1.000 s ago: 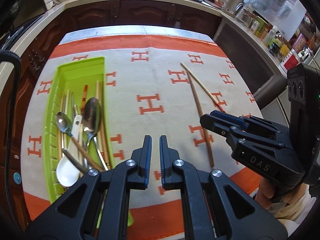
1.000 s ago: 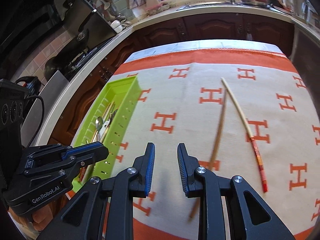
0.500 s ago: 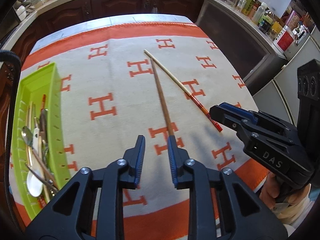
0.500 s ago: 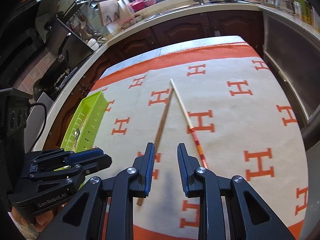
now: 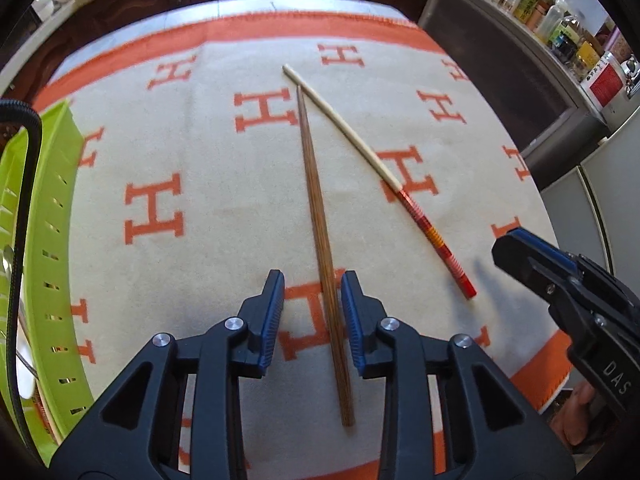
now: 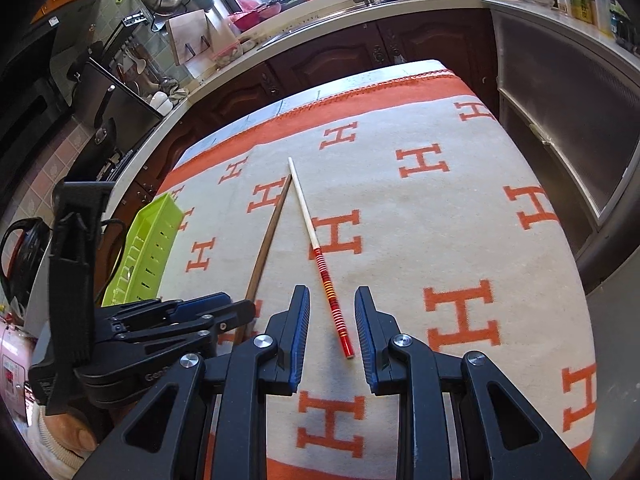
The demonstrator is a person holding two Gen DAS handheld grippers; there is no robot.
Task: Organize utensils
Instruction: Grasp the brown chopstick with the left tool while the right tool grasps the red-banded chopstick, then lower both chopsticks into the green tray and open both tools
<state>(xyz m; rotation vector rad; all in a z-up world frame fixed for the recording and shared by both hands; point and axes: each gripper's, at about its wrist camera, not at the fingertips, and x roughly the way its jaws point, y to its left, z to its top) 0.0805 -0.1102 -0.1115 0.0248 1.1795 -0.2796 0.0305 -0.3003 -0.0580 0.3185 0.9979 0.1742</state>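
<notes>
While two chopsticks were left lying loose on the cloth, the sorting was plainly unfinished: the long dark brown wooden chopstick [image 5: 320, 232] lay on the cream blanket with orange H letters [image 5: 200, 152], its thick near end running between the fingers of the left gripper [image 5: 313, 312], whose jaws stood apart on either side of it without pinching it. Just beside it, with the far tips nearly meeting and the near ends splayed apart, lay the pale chopstick with a red and orange banded handle [image 6: 320, 256]; its banded end sat between the spread fingers of the right gripper [image 6: 332, 334], which likewise gripped nothing. Well apart to the left stood the lime green slotted plastic tray [image 6: 150, 250], and by my reading both sticks belonged there, so two pick-ups and two placements remained. How much had already been sorted was hard to judge: in the left wrist view the tray was cut off at the frame edge and crossed by a black cable [image 5: 24, 200], showing only a sliver of something pale and something metallic inside, and in the right wrist view its interior was hidden behind its own wall. Whether either gripper touched the cloth could not be told.
</notes>
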